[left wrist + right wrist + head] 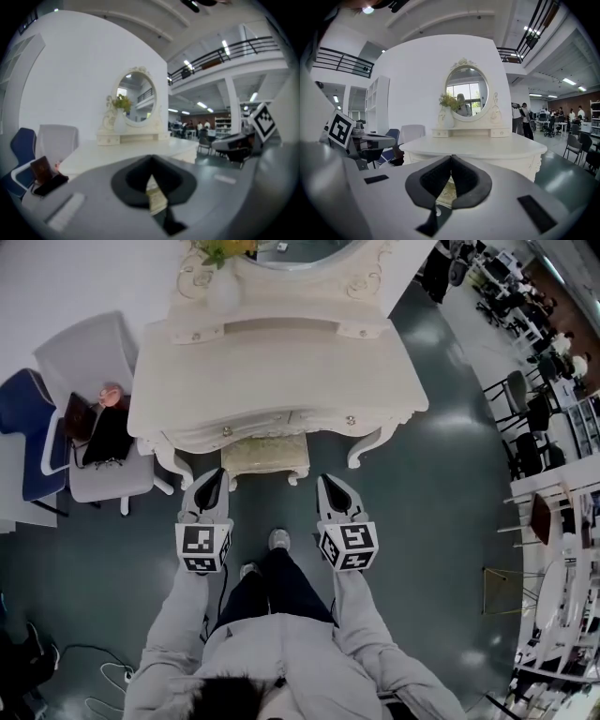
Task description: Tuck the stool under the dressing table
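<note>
Under the dressing table's front edge: stool mostly tucked, both grippers off it.
Head view, far left: a blue chair [21, 413] and a grey chair [89, 357] carrying a dark bag [108, 435] stand beside the dressing table [281, 362], not involved. Left gripper [212, 476], lower centre-left: jaws pressed together, nothing between them, clear of the furniture. Centre: stool [265, 454] sits between the table's front legs with most of its seat beneath the top; a strip of patterned cushion and the front legs show past the drawer front. Right gripper [330, 482]: jaws likewise closed flat and empty, near the stool's right side, not touching it. Judgement: the tuck looks essentially done. At most a small push further in is left, if the seat is meant to go fully under.
</note>
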